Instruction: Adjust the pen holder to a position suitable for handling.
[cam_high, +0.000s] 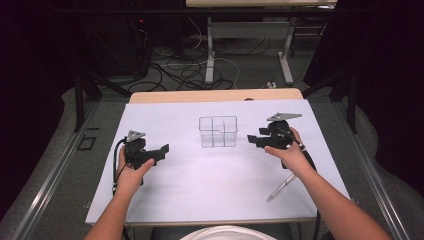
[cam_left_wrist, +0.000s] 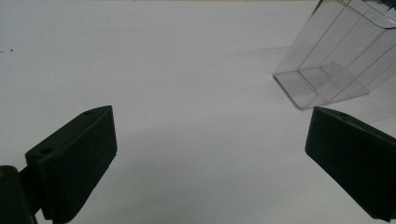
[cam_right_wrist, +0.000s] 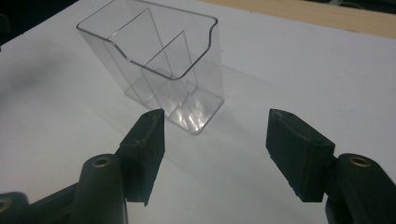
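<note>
Your clear plastic organizer (cam_high: 218, 131) stands upright near the middle of the white sheet (cam_high: 200, 175) that covers the bench (cam_high: 215, 95), a little toward the far side. Thin inner walls split it into compartments, and all of them look bare. In the right gripper view the organizer (cam_right_wrist: 154, 65) sits just beyond your jaws, its scooped rim facing up and its base flat on the sheet.

Your right gripper (cam_high: 252, 140) hovers just to the right of the organizer, pointing left at it but not touching. Its jaws are spread with only white sheet between them; in the right gripper view the gripper (cam_right_wrist: 215, 154) holds nothing, and the organizer lies ahead of the left jaw rather than between the two.

Your left gripper (cam_high: 162, 150) is well to the left of the organizer, pointing right toward it. Its jaws stand wide apart over bare sheet, as the left gripper view shows (cam_left_wrist: 210, 154), with the organizer (cam_left_wrist: 336, 56) off at the upper right, clear of both jaws.

A silver pen (cam_high: 281, 188) lies on the sheet at the near right, beside your right forearm.
</note>
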